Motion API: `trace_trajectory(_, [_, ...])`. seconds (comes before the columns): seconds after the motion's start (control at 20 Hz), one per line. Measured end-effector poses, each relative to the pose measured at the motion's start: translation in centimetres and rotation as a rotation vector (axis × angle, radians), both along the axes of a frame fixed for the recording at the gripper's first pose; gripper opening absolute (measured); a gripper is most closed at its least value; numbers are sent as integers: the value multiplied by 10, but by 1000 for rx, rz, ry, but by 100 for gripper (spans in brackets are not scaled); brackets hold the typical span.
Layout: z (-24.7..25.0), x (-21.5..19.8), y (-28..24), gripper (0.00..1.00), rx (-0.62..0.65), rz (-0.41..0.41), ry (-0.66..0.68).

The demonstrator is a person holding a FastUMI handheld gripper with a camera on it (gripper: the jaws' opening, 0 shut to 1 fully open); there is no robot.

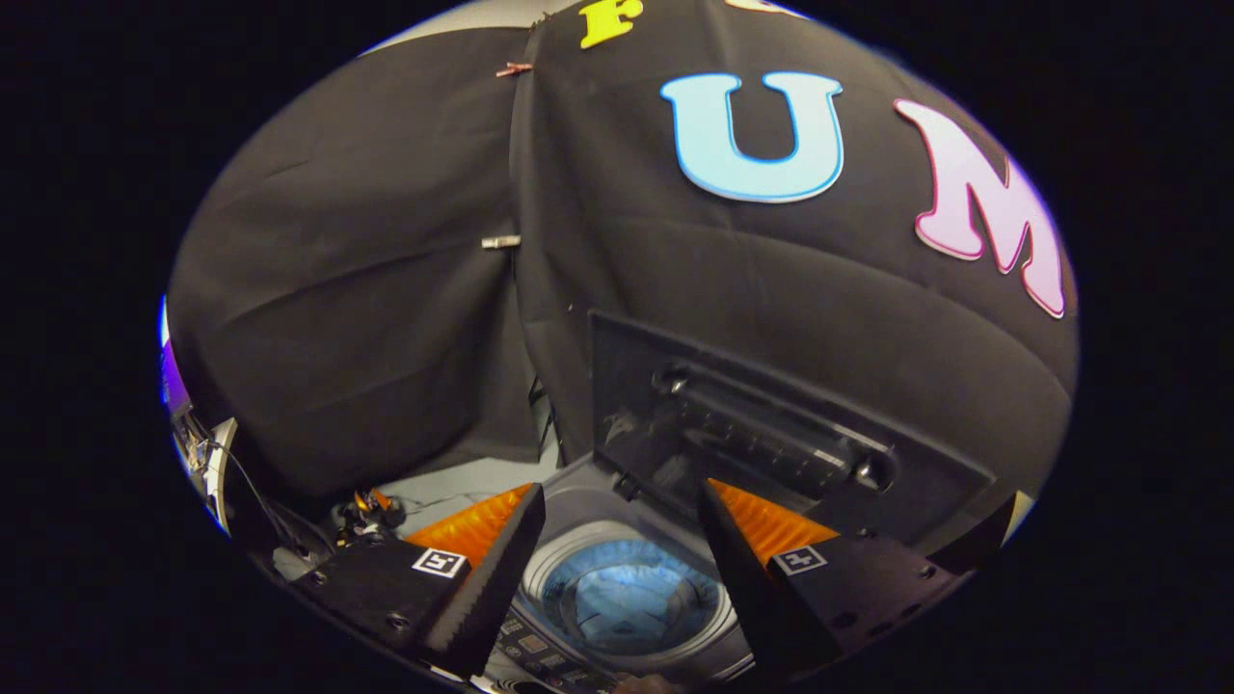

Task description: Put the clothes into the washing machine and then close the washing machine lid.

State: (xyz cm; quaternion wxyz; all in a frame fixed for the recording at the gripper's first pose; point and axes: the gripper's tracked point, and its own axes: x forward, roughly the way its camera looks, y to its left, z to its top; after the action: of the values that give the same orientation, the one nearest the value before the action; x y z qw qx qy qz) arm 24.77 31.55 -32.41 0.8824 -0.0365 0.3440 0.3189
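A small grey top-loading washing machine [588,482] stands below and just beyond my fingers. Its round drum opening [631,593] shows between the fingers, and pale blue cloth [627,602] lies inside the drum. The dark lid [762,424] stands raised behind the opening, leaning back toward the booth wall, with its ribbed handle bar facing me. My gripper [617,496] hovers above the machine, open, with nothing between its fingers. The control panel [540,655] lies at the machine's near edge, under the fingers.
Black cloth walls close in the booth behind and to the left of the machine. A tangle of cables and small hardware [362,516] sits on the pale floor left of the machine. A white-edged stand [217,472] with wires rises further left.
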Motion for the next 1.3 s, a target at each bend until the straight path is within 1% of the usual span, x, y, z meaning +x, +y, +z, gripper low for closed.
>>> trace_trajectory(0.15, [30, 22, -5, 99, 65, -65, -102])
trace_trajectory(0.3, [52, 45, -18, 99, 124, -155, -182])
trace_trajectory(0.45, [57, 69, -44, 99, 126, -268, -211])
trace_trajectory(0.6, [54, 88, -72, 99, 110, -381, -211])
trace_trajectory(0.7, [48, 99, -86, 99, 95, -441, -200])
trace_trajectory(0.95, [22, 116, -117, 99, 21, -539, -139])
trace_trajectory(1.1, [8, 120, -130, 99, 8, -597, -93])
trace_trajectory(1.3, [5, 123, -136, 99, 1, -612, -79])
